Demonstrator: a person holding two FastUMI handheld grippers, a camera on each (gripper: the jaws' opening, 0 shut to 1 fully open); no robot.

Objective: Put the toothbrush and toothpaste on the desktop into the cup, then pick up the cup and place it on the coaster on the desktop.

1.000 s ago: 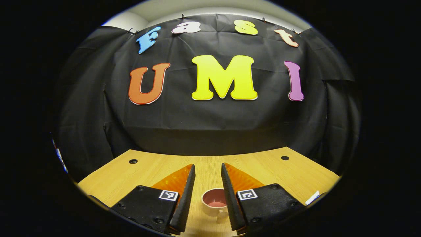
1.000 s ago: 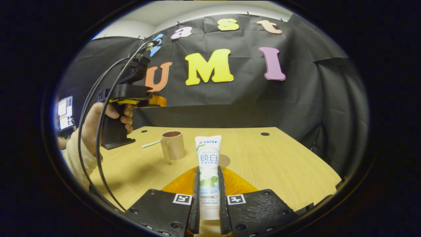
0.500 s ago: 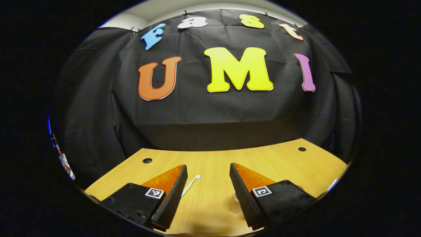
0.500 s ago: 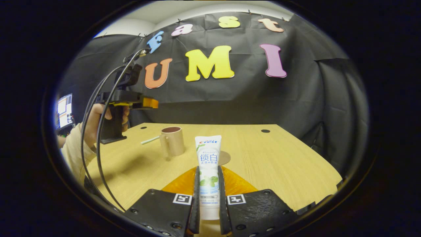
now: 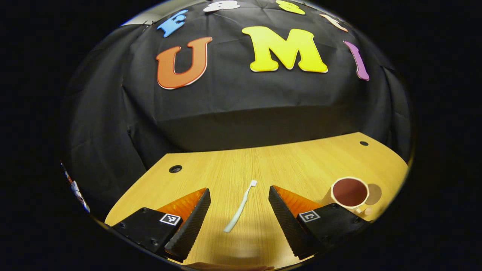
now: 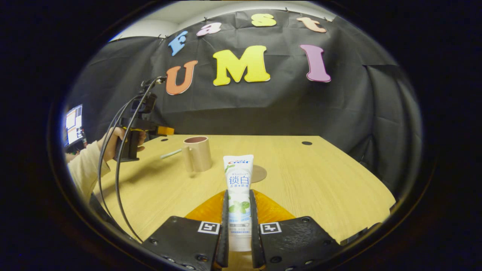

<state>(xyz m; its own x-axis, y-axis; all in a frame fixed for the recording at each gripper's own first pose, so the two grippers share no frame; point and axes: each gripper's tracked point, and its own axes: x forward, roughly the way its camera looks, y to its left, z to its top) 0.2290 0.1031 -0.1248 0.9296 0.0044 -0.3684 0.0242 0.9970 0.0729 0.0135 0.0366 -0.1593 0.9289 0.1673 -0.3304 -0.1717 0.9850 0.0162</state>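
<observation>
In the left gripper view my left gripper [image 5: 239, 216] hangs open above the desk, and the white toothbrush [image 5: 240, 206] lies flat between its fingers, untouched. The cream cup [image 5: 350, 193] with a dark red inside stands to the right, the round coaster [image 5: 375, 193] just behind it. My right gripper [image 6: 238, 229] is shut on the white toothpaste tube [image 6: 238, 188], which stands upright between the fingers. Farther off in the right gripper view are the cup [image 6: 197, 153], the toothbrush [image 6: 171, 153] to its left, the coaster [image 6: 259, 173], and the left gripper [image 6: 165, 130] held by a hand.
The wooden desk [image 6: 308, 180] has cable holes [image 5: 175, 168] near its back corners. Black cables [image 6: 113, 158] trail from the left gripper. A sleeve [image 6: 83, 169] reaches in from the left, with a lit screen [image 6: 73, 126] behind it.
My left gripper moved left from over the cup and dipped, so the toothbrush now lies between its open fingers. My right gripper kept hold of the tube and rose slightly.
</observation>
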